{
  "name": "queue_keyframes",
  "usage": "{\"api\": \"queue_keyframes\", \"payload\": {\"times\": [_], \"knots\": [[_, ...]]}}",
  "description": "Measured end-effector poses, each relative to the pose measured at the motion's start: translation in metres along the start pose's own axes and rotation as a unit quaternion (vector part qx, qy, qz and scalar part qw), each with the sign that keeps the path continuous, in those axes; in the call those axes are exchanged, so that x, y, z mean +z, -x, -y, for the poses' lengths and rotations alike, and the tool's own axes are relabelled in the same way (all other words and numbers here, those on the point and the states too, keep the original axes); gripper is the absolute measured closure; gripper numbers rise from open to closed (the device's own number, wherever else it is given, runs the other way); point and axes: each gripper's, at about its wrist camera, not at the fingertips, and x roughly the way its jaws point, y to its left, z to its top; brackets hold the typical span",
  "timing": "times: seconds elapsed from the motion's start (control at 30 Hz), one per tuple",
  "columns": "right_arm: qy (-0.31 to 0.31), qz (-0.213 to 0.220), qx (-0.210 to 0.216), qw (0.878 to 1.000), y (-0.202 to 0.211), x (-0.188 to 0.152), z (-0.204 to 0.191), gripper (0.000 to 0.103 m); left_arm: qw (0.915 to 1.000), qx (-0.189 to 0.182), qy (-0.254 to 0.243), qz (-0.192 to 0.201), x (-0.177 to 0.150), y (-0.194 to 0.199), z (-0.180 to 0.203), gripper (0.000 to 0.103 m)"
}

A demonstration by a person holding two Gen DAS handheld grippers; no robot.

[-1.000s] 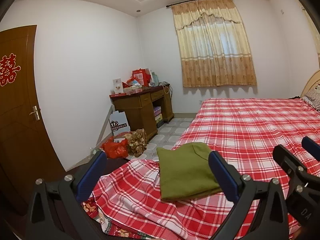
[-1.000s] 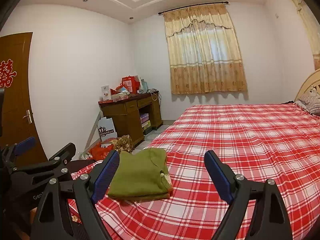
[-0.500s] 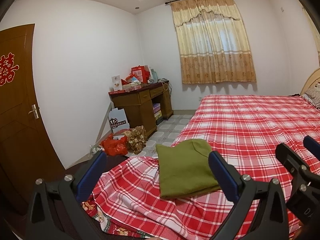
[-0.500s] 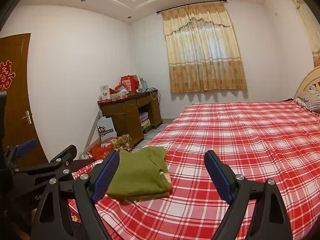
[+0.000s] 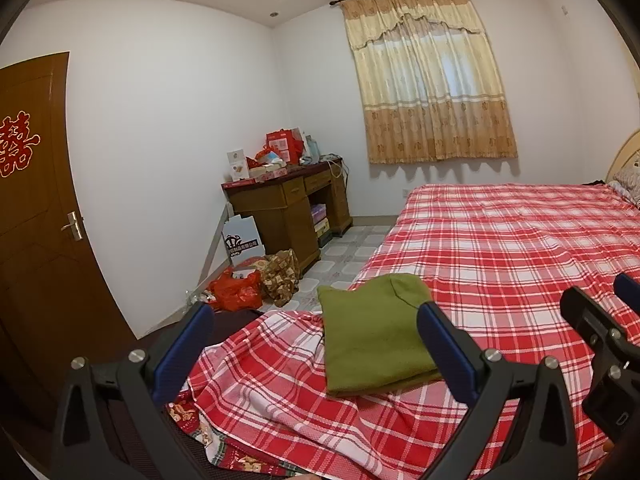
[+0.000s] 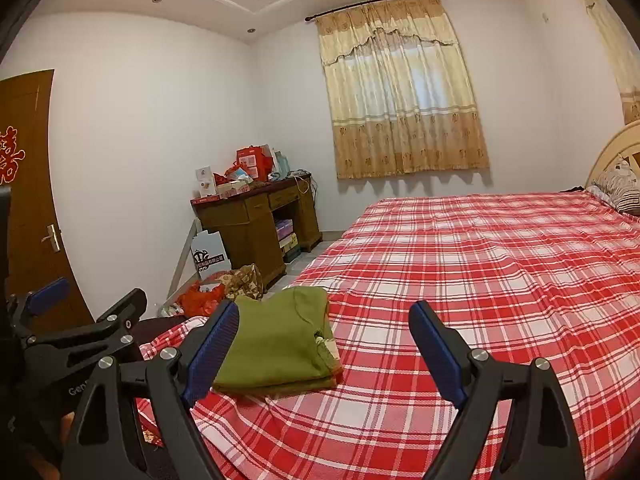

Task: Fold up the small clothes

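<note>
Both grippers, left (image 5: 316, 344) & right (image 6: 324, 344), are held wide open w/ nothing gripped, near the folded green top (image 6: 280, 344), which could be unfolded if snagged.

A big bed (image 5: 500, 240) with a red checked sheet fills the room, a brown desk (image 5: 288, 208) piled with red boxes stands by the wall, yellow curtains (image 5: 428, 76) hang at the window, and a brown door (image 5: 36, 200) stands shut.
</note>
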Motion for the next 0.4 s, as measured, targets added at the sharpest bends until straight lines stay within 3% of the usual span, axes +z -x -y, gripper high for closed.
{"api": "queue_keyframes", "payload": {"times": [0.27, 0.4], "knots": [[-0.001, -0.004, -0.001, 1.000, -0.002, -0.003, 0.001, 0.016, 0.9993, -0.023, 0.015, -0.026, -0.004, -0.014, -0.003, 0.000], [-0.003, -0.011, 0.000, 1.000, -0.008, -0.006, 0.004, 0.016, 0.9989, -0.017, 0.013, -0.041, -0.008, -0.027, -0.003, 0.000]]}}
